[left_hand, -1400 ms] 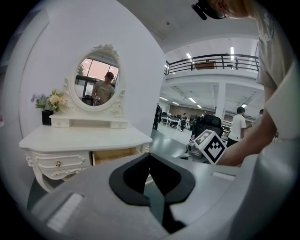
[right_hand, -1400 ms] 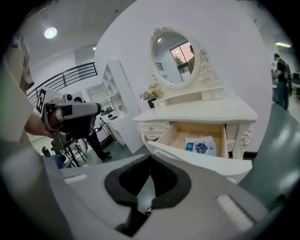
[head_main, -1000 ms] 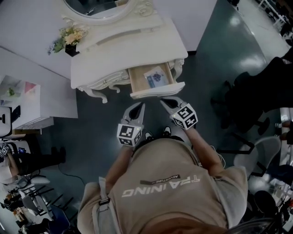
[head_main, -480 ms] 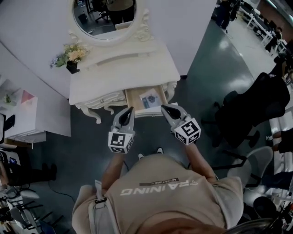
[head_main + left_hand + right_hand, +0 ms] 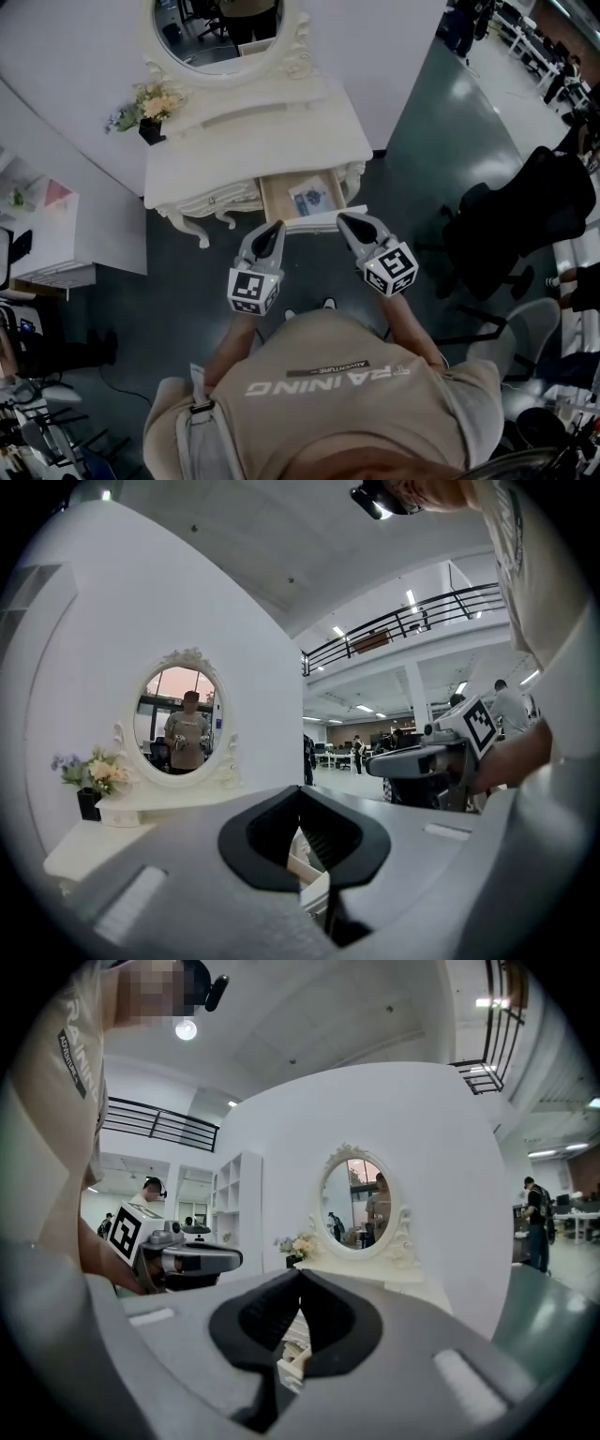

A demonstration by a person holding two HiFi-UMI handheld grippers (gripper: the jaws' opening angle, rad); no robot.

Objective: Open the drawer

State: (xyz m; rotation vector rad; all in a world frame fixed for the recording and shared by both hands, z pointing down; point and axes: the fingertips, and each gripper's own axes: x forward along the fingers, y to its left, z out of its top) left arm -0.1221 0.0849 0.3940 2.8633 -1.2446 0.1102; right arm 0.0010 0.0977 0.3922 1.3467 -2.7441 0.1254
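Observation:
A white dressing table (image 5: 216, 150) with an oval mirror (image 5: 217, 28) stands against the wall. Its drawer (image 5: 305, 200) is pulled out, showing a wooden bottom with a small printed card inside. My left gripper (image 5: 276, 229) and right gripper (image 5: 348, 222) hover side by side just in front of the drawer's white front, pointing level at the table, touching nothing. Both are shut with nothing between the jaws. In the left gripper view the gripper's shut tips (image 5: 300, 794) meet below the mirror (image 5: 183, 726); in the right gripper view the other gripper's tips (image 5: 300, 1277) do the same below the mirror (image 5: 361, 1202).
A small vase of flowers (image 5: 142, 105) stands at the table's left end. A low white shelf unit (image 5: 47, 234) is to the left, black office chairs (image 5: 525, 216) to the right on the dark floor. Other people stand far off in the hall.
Both grippers have risen from below the drawer front to about its height, mostly in the first half second. The drawer stays pulled out. The head view has tilted up to show more of the mirror.

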